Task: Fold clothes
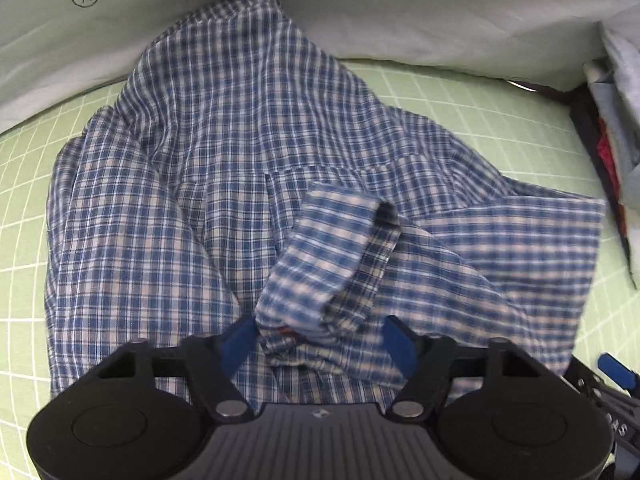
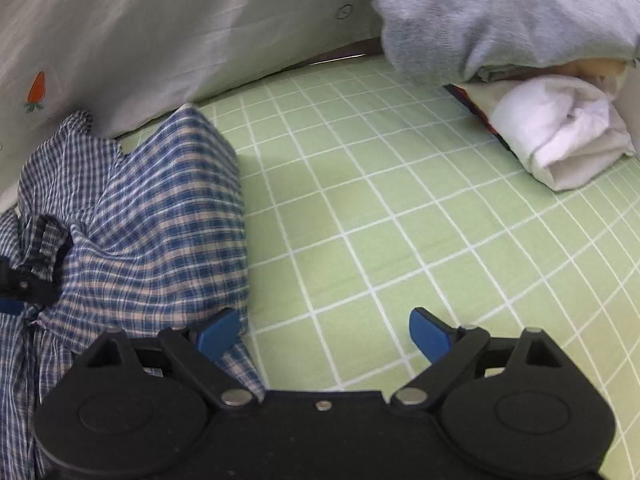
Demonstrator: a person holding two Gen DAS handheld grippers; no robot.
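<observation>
Your left gripper point(image 1: 320, 332): jaws spread, plaid shirt point(image 1: 224, 168) cuff between. Your right gripper point(image 2: 324, 330): spread, empty, shirt at left. No legible writing.

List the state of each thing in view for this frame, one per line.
Plaid shirt: crumpled, unfolded, on the green grid sheet.
Sleeve cuff: lying between the open left tool fingers.
Right tool: open, empty, beside the shirt's edge.
White garment: rolled up.
Grey garment: loosely heaped.
</observation>
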